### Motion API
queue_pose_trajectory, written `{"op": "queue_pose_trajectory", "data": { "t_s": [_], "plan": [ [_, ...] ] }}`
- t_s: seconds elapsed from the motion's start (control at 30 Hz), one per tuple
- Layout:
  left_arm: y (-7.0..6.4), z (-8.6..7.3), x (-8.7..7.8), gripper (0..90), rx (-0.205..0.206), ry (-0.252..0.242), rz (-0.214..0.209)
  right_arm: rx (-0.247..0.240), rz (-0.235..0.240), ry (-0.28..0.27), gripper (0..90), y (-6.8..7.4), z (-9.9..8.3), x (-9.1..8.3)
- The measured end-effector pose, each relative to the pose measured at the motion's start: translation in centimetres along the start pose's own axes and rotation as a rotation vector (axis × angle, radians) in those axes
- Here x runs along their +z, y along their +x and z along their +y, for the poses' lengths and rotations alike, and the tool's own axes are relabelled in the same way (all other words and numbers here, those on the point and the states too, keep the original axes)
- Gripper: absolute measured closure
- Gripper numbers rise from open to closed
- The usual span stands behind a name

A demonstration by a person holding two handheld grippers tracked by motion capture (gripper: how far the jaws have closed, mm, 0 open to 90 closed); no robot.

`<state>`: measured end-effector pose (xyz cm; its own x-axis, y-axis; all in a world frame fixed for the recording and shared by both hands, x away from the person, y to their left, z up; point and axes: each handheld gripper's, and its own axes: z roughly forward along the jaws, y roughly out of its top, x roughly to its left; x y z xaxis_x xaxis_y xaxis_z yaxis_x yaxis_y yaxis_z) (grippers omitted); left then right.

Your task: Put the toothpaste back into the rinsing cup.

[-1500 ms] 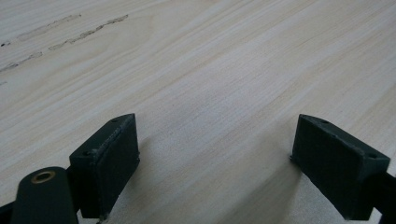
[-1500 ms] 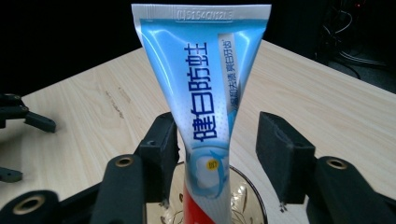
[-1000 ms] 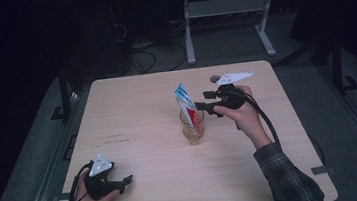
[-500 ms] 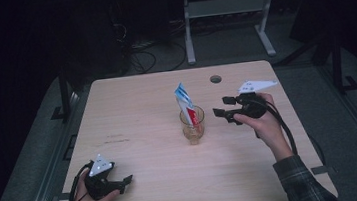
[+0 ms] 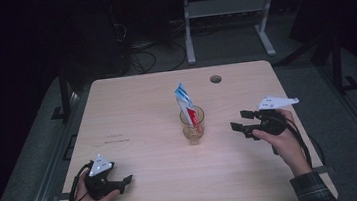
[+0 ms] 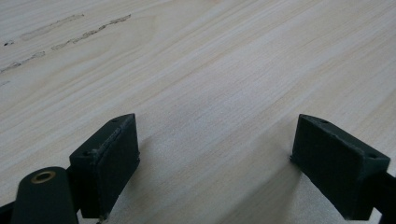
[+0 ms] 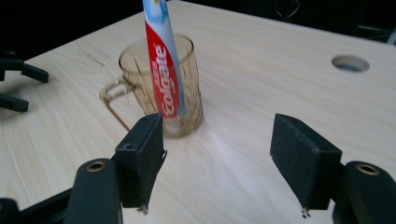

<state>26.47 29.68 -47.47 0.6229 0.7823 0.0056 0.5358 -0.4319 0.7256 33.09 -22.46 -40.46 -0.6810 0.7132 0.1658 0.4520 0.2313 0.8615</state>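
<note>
Since the light wooden table (image 5: 133, 115) carries a single item group at its centre, the coming move turns on direction from each set of tongs. The clear amber glass mug (image 5: 193, 126) stands upright, holding a red-and-white toothpaste tube (image 5: 185, 101) whose long axis rises nearly vertical, tilted slightly. The right tongs (image 5: 240, 127), jaws apart and empty, lie near the mug and point toward it. The left tongs (image 5: 123, 182), also apart and empty, rest well apart at the near edge.
</note>
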Motion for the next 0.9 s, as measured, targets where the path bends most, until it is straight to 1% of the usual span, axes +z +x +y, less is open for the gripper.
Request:
{"op": "queue_pose_trajectory", "data": {
  "t_s": [0.1, 0.2, 0.43, 0.57, 0.67, 0.9],
  "plan": [
    [0.0, 0.0, 0.0, 13.7, -0.001, -0.001, 0.002, 0.02, -0.001, 0.011, 33.2, 0.0, -1.1, -0.4],
    [0.0, 0.0, 0.0, 13.7, -0.001, -0.001, 0.001, 0.029, -0.003, 0.02, 31.9, 0.0, -2.3, -1.0],
    [0.0, 0.0, 0.0, 13.7, -0.001, -0.001, 0.002, 0.05, -0.03, 0.049, 28.6, -0.4, -4.4, -1.9],
    [0.0, 0.0, 0.0, 13.7, -0.001, -0.002, 0.001, 0.053, -0.05, 0.069, 27.1, -0.6, -5.5, -2.3],
    [0.0, 0.0, 0.0, 13.7, -0.002, -0.003, 0.002, 0.06, -0.056, 0.082, 25.8, -0.6, -6.2, -2.6],
    [0.0, 0.0, 0.0, 13.7, -0.002, -0.004, 0.002, 0.057, -0.073, 0.116, 23.8, -0.5, -7.7, -3.1]
  ]
}}
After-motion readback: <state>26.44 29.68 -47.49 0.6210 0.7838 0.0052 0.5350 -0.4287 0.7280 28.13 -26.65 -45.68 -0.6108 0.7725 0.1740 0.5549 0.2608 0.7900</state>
